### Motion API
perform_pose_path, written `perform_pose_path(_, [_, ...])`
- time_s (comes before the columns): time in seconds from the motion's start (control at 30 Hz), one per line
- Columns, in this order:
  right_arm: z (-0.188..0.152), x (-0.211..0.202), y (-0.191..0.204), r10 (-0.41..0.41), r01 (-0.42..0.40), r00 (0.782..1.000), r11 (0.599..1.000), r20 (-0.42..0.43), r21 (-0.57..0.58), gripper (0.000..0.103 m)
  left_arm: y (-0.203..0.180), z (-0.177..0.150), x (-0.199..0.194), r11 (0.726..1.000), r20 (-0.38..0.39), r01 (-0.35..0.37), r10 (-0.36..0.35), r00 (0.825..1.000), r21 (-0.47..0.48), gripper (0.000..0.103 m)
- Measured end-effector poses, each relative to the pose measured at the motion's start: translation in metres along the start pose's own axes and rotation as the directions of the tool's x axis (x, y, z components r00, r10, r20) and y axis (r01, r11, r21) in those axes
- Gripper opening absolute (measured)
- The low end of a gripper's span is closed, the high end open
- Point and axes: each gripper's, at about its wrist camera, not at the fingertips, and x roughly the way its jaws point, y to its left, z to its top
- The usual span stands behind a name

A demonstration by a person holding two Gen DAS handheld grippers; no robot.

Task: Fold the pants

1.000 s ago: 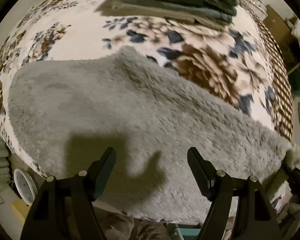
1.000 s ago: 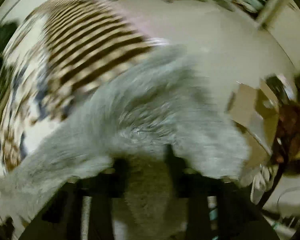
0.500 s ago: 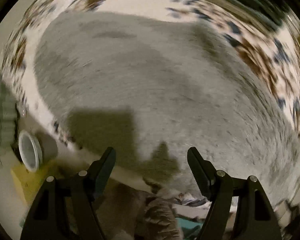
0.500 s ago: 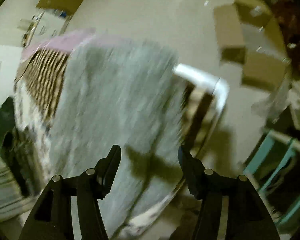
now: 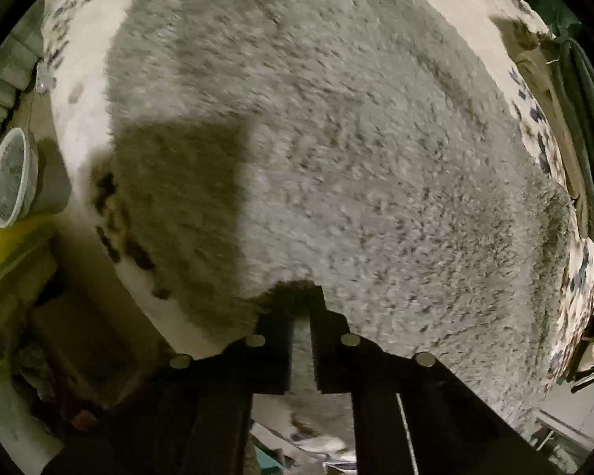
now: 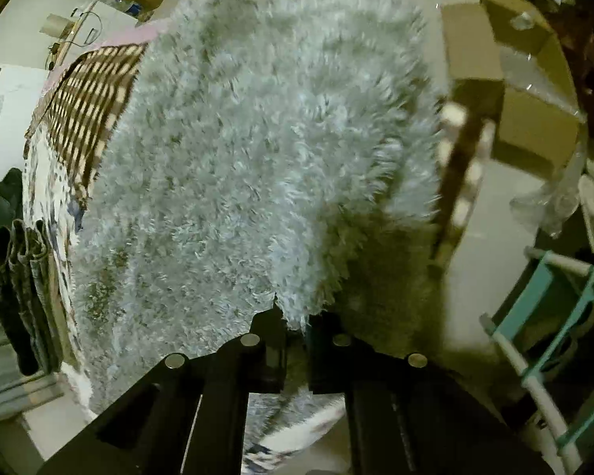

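Observation:
The fluffy grey pants point(image 5: 336, 158) lie spread over a floral blanket point(image 5: 75, 91) on the bed and fill most of the left wrist view. My left gripper point(image 5: 300, 308) is shut on the near edge of the pants. In the right wrist view the same grey pants point(image 6: 237, 158) drape over the bed's end, and my right gripper point(image 6: 295, 324) is shut on their near edge. Both jaws stand nearly together with fleece pinched between them.
A stack of folded dark garments point(image 5: 582, 126) sits at the right of the bed; it also shows in the right wrist view point(image 6: 16, 277). A white bowl point(image 5: 12, 178) is on the floor at left. Cardboard boxes point(image 6: 514, 91) and a teal rack point(image 6: 554, 316) stand right.
Both grippers were open half a second ago and have shut on the pants' near edge. Both moved in closer to the fabric.

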Motion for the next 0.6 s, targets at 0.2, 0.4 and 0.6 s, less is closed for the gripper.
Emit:
perform_pose_path(0.2, [-0.005, -0.026, -0.001, -0.040, 0.041, 0.999, 0.998, 0.020, -0.042, 0.006, 0.014, 0.003, -0.011, 0.999, -0.021, 0.000, 0.001, 1.000, 0.032, 0.005])
perform_pose_path(0.4, [-0.002, -0.010, -0.037, -0.095, 0.092, 0.994, 0.995, -0.047, -0.047, 0.022, -0.006, -0.020, -0.014, 0.990, -0.079, 0.009, 0.003, 0.997, 0.142, 0.007])
perform_pose_path(0.6, [-0.004, -0.033, -0.056, -0.018, 0.019, 1.000, 0.999, 0.014, -0.026, 0.076, -0.086, -0.066, -0.027, 0.881, -0.023, -0.026, 0.042, 0.999, 0.473, 0.062])
